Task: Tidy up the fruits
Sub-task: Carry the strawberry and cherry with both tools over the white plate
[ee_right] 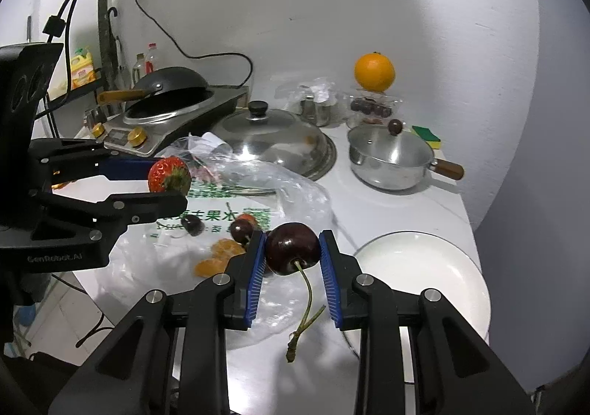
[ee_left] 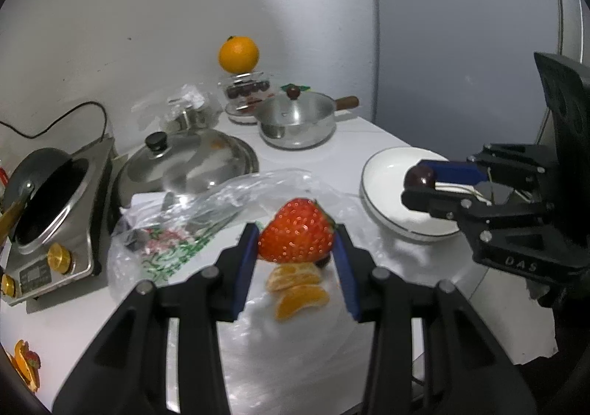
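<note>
A: So what've you got in each gripper?

B: Your left gripper is clamped on the strawberry, held up over the orange segments on the plastic bag. Your right gripper is pinched tight on a dark cherry, stem dangling, just beside the white plate.

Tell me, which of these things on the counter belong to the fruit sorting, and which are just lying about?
Part of the job:
- strawberry, held in the left gripper
- cherry, held in the right gripper
- white plate
- orange segments on the plastic bag
- loose cherries

Just lying about:
- wok
- big steel lid
- small lidded pot
- sponge
</note>
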`<state>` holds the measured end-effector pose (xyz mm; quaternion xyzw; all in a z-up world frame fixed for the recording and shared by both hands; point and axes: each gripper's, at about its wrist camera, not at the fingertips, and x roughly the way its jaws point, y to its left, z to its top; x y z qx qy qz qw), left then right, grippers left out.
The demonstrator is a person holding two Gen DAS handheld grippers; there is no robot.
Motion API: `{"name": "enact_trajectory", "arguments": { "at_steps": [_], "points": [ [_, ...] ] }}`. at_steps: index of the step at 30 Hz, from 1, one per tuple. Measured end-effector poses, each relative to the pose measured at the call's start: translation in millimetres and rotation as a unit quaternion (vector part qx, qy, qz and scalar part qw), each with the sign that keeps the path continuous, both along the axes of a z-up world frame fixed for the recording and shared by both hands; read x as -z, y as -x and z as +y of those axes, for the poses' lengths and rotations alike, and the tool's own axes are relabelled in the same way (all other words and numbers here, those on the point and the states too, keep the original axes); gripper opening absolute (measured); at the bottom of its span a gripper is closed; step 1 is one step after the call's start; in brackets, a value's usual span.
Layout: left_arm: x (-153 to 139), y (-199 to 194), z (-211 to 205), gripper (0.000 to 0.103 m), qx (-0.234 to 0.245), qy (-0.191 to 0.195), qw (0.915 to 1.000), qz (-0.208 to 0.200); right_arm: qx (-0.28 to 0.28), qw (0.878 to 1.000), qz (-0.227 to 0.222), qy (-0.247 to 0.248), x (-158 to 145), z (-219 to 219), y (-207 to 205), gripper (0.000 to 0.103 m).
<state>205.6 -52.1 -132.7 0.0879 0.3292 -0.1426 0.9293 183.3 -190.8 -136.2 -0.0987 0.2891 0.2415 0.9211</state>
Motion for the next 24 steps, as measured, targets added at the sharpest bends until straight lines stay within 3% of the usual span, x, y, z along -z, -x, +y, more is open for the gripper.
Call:
{"name": "enact_trajectory", "arguments": {
  "at_steps": [24],
  "points": [
    [17.5, -29.5, -75.5, 0.042, 0.040, -0.007, 0.9986, 0.035, 0.044, 0.999, 0.013, -0.009, 16.8, -77.3, -28.8, 0.031]
  ]
}}
